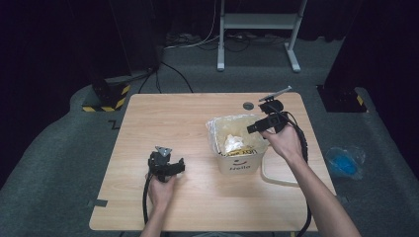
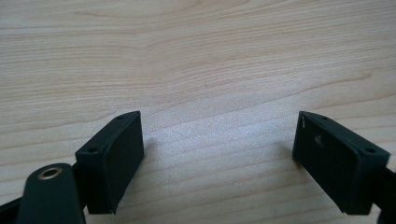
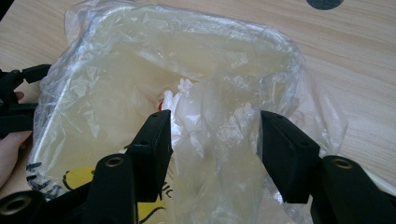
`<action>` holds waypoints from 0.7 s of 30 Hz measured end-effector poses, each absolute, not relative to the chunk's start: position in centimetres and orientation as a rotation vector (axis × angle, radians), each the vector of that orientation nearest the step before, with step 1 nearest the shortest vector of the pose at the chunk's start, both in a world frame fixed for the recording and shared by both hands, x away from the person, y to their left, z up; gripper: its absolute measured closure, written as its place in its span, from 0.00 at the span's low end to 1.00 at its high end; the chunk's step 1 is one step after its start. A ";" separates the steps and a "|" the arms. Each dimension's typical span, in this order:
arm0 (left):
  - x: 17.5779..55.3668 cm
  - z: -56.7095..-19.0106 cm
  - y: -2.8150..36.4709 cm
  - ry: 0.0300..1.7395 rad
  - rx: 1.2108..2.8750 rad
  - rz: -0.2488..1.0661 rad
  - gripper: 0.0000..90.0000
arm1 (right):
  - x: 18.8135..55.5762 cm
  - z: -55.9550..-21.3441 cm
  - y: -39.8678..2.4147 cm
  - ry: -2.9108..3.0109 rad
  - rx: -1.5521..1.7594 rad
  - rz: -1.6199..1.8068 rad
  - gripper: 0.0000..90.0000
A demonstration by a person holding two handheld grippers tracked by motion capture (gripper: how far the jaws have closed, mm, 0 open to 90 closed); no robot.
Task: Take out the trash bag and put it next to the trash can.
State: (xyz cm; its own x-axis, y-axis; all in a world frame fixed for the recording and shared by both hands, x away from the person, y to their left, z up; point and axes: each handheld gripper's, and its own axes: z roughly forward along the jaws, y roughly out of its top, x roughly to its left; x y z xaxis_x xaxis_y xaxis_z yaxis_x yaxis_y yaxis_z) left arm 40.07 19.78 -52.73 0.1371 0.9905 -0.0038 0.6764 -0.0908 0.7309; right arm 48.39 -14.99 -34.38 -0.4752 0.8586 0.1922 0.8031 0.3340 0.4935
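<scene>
So I was standing right there for this bit. The right gripper (image 1: 253,128) hung over the near-right rim of a small white bin (image 1: 240,164) with a clear plastic liner (image 1: 217,129), and its jaws were apart with nothing pinched between them. From above you mostly got the bin's printed front and some crumpled white stuff (image 1: 233,143) inside. The right gripper view was way more useful: the liner (image 3: 116,84) bulged out ahead of the right gripper (image 3: 215,135), loose film sat in the gap between the pads without being squeezed, and a wad of white paper with a speck of red (image 3: 180,100) lay just beyond the left pad. There was also a yellow print (image 3: 79,179) on the bin wall below that jaw.

The left gripper (image 1: 167,167) sat on the table (image 1: 163,118) well off to the left of the bin, jaws spread wide. Its own camera showed the left gripper (image 2: 217,149) with bare wood grain (image 2: 201,70) between and ahead of the pads.

Room-wise: plenty of open tabletop around the left one. The right one had the bin edge under it, a flat cream lid (image 1: 274,174) behind it toward the person, and a dark round spot (image 1: 248,105) out past it near the far edge.
</scene>
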 end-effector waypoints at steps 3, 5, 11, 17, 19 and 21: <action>40.1 -52.7 19.8 1.599 1.834 0.691 0.18 | 48.3 -34.5 -14.6 2.486 1.550 0.821 0.48; 40.1 -52.7 19.8 1.599 1.833 0.690 0.18 | 48.3 -34.5 -14.5 2.489 1.548 0.820 0.47; 40.1 -52.7 19.8 1.599 1.835 0.692 0.18 | 48.4 -34.8 -13.5 2.511 1.536 0.809 0.44; 40.1 -52.7 19.8 1.601 1.830 0.692 0.18 | 48.4 -35.0 -12.6 2.527 1.524 0.800 0.42; 40.1 -52.7 19.8 1.600 1.831 0.693 0.18 | 48.4 -35.1 -12.2 2.534 1.513 0.799 0.41; 40.1 -52.7 19.8 1.599 1.833 0.691 0.18 | 48.4 -35.1 -11.9 2.539 1.513 0.800 0.40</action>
